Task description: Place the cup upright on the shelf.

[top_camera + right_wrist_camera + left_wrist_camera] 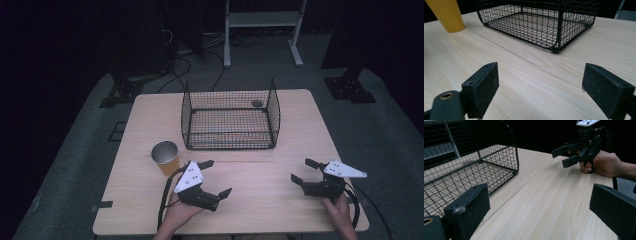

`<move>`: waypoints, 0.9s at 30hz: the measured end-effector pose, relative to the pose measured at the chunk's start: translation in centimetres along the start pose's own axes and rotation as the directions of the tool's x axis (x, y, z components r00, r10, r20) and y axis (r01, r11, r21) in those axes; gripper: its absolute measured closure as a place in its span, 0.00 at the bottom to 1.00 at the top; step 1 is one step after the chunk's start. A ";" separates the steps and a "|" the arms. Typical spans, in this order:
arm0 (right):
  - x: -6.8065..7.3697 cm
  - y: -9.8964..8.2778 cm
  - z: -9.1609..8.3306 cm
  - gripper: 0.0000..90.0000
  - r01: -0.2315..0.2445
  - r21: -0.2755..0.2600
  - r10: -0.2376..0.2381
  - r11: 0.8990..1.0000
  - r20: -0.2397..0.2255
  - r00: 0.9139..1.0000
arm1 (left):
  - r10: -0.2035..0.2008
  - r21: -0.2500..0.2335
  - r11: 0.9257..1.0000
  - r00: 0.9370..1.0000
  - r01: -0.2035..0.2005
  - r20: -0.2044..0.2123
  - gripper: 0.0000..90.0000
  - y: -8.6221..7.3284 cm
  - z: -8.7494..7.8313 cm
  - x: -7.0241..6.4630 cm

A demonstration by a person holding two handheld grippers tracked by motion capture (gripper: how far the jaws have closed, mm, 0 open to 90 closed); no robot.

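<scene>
Status, read left to right across the high view.

Left of centre: yellow cup with metallic inside, standing upright on the desk, just off the near-left corner of the wire basket. Seems empty, though interior too dim to be sure. Again at upper left of the right gripper view, same upright stance, close beside the basket corner.

Lower left-centre: left tool, jaws spread wide, nothing between them. Held low above bare desk, just below and right of the cup, not touching it. In the left gripper view, both pads wide apart at lower left and lower right, plain wood grain between, basket at upper left.

Centre, upper half: basket, black mesh, open top, resting flat on the desk. Small dark round object visible at the basket's far right corner; whether inside or just behind the mesh, cannot tell.

Lower right: right tool, jaws likewise wide, holding nothing, over bare desk well apart from the basket and cup. Seen from the left gripper view at upper right, gripped by a hand.

Judgement: work at the very start. Nothing grasped, nothing moved into the basket. Cup nearest the left tool, so likely the first pick. Remaining: approach, closing on the cup, lift, transfer, release.
</scene>
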State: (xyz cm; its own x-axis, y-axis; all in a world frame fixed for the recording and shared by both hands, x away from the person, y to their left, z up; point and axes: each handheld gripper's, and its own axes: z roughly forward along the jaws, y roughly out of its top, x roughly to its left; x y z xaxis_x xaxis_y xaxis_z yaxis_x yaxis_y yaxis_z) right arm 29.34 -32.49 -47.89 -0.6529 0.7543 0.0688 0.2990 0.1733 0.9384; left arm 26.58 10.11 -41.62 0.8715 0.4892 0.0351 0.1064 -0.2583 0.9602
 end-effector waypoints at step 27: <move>0.0 0.0 0.0 0.14 -0.001 0.001 0.001 1.000 0.001 1.000 | 0.027 -0.023 0.999 0.996 -0.029 -0.083 0.02 2.4 -3.7 1.0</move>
State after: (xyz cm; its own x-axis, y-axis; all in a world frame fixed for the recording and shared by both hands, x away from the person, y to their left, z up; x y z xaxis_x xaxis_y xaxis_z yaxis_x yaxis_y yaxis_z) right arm 29.35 -32.48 -47.90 -0.6520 0.7550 0.0692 0.3001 0.1733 0.9380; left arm 25.92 13.04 -38.28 0.8315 0.5492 0.0836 0.0700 -0.2528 0.9650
